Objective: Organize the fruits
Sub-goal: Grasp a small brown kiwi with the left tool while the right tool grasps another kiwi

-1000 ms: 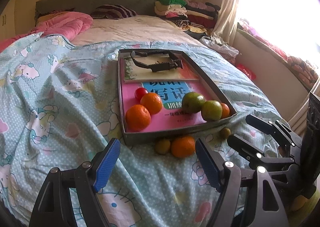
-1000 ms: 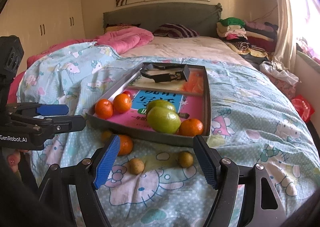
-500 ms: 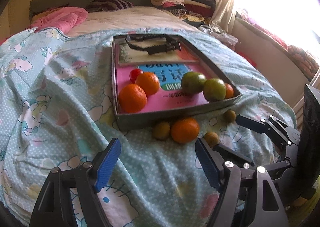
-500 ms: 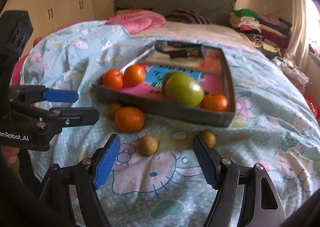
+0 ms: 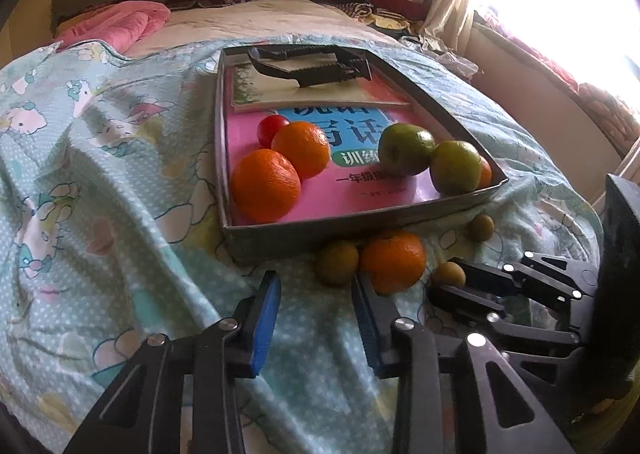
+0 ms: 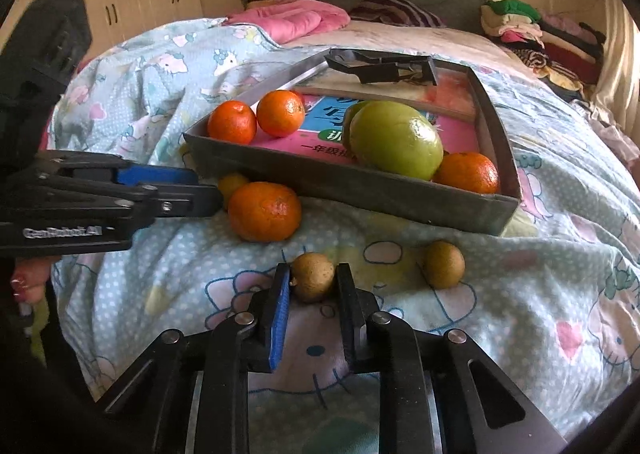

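A grey tray [image 5: 360,221] on the bedspread holds oranges [image 5: 266,185], green fruits [image 5: 406,149] and a small red fruit [image 5: 272,127]. In front of it lie an orange [image 6: 264,211] and small brown fruits. My right gripper [image 6: 312,286] has its fingers closed against one small brown fruit [image 6: 312,276] on the blanket; that fruit also shows in the left wrist view [image 5: 448,274]. My left gripper [image 5: 316,302] is partly open and empty, close to another brown fruit [image 5: 338,262] and the loose orange [image 5: 392,260].
Books [image 5: 352,177] and a black tool [image 5: 316,65] lie in the tray. A third small brown fruit [image 6: 444,264] lies right of my right gripper. Pillows [image 6: 288,19] and piled clothes [image 6: 532,33] are at the bed's far end.
Both grippers moved forward and down toward the loose fruits. The right gripper narrowed from wide open to closed around a small brown fruit. The left gripper's fingers narrowed somewhat.
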Tool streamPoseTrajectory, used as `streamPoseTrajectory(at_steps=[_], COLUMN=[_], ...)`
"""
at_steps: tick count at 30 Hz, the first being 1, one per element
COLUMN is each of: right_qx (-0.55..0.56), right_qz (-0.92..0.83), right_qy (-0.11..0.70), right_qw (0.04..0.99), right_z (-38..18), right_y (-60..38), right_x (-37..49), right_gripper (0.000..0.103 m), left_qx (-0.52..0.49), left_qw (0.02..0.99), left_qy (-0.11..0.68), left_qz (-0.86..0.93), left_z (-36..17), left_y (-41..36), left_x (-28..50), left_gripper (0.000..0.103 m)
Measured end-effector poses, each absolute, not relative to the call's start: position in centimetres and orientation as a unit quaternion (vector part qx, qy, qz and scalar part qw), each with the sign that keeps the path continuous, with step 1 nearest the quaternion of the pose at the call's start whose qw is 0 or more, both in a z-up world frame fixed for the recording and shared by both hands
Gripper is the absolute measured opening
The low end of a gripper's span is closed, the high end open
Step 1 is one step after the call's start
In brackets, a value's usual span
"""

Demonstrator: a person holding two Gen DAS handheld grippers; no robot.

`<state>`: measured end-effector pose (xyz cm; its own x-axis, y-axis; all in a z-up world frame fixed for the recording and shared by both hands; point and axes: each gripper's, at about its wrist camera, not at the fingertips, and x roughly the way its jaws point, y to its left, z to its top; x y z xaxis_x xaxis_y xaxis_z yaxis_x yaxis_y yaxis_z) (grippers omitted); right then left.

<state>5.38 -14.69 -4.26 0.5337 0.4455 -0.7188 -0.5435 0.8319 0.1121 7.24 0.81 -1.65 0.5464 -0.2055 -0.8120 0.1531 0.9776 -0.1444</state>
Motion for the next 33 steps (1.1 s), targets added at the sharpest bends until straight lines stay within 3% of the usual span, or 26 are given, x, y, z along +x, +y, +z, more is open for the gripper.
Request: streamPoseTrajectory(at_steps=[12, 33], right_qx=[-0.022, 0.021], right_qz=[0.283, 0.270], right_qy=[0.392, 0.331], right_qw=[0.875, 0.904], right_z=[-4.0, 0.6], right_y=[-16.2, -18.9], right_x=[5.6, 5.2], right_gripper=[0.022, 0.022], left_qx=[-0.035, -0.073], left_qw=[0.877, 0.890], left_qy=[0.462, 0.427], left_qz=[-0.129, -0.143], left_z=[-2.7, 2.0], left_y=[0.3, 1.3], left_x=[8.5, 7.2], left_gripper=[0.025, 0.025])
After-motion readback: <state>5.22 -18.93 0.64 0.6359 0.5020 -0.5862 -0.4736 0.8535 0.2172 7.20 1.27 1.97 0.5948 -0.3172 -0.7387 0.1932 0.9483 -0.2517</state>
